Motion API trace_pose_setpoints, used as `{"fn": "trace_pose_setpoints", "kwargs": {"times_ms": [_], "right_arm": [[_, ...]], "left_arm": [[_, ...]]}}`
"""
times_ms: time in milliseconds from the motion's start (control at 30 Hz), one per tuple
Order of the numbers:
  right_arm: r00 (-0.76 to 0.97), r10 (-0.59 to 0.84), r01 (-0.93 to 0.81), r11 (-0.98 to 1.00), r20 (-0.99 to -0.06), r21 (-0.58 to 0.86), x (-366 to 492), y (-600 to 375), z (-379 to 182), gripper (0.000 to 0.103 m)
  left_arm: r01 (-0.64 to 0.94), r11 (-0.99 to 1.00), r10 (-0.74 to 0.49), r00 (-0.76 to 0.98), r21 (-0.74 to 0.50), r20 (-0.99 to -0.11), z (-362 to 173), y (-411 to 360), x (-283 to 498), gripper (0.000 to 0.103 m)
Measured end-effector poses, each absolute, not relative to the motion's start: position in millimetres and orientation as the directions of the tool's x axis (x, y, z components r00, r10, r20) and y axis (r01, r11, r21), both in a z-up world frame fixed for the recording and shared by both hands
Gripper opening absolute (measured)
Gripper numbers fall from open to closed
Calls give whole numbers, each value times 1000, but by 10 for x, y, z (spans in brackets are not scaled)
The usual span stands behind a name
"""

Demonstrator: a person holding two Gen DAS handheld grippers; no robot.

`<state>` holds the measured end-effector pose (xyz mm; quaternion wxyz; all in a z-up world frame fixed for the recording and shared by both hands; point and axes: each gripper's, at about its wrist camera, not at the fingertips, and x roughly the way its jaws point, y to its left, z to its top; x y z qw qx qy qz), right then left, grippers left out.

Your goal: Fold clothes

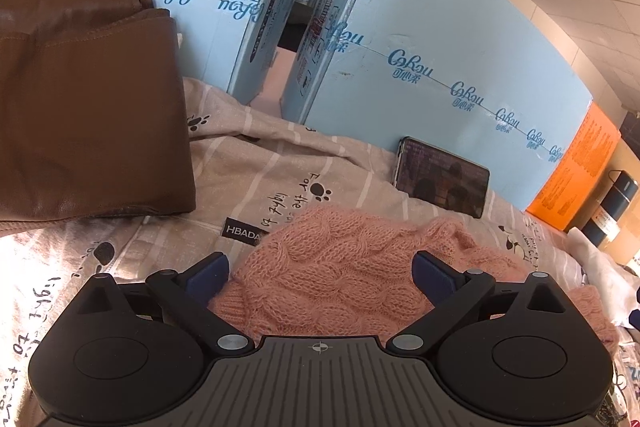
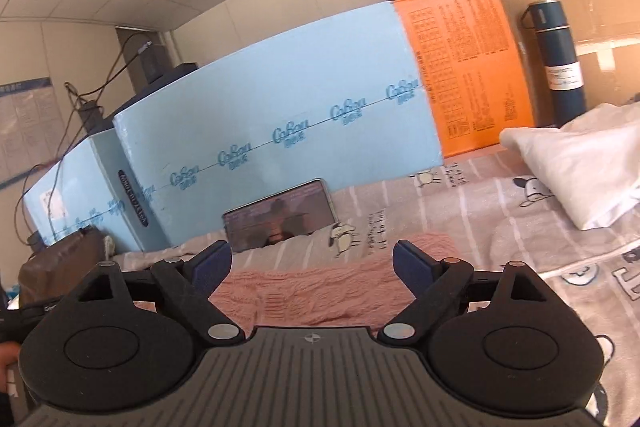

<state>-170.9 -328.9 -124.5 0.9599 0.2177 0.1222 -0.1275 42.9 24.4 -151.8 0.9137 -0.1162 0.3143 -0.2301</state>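
Both tongs, left gripper (image 1: 320, 273) & right gripper (image 2: 312, 265), released over pink sweater (image 1: 340, 267): soft, light, stretchy, so take hold at edge

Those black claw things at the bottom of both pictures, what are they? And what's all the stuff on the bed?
They are grabbers, like big tongs. A person holds one in each hand, and each has a small camera looking out along its two fingers. One picture comes from the left gripper, the other from the right gripper. Both are open and hold nothing. Right in front of them lies a pink sweater, waiting to be folded, on a striped sheet with little animal drawings. There is also a folded brown garment, a white garment, and a phone leaning against big blue boxes. A dark flask stands farther back.
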Motion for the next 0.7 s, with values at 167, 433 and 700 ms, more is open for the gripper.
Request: {"fn": "trace_pose_setpoints", "kwargs": {"times_ms": [167, 433, 700], "right_arm": [[843, -289, 513, 684, -453, 518, -1732, -3714, -1532, 88], [873, -129, 453, 574, -471, 682, -1445, -3774, -1758, 89], [828, -235, 517, 669, -508, 534, -1252, -3457, -1696, 48]], "left_arm": [[334, 869, -487, 707, -365, -513, -1515, 270, 429, 100], [338, 876, -480, 689, -345, -543, -1575, 210, 464, 100], [390, 876, -482, 670, -284, -565, -1621, 60, 430, 100]]}}
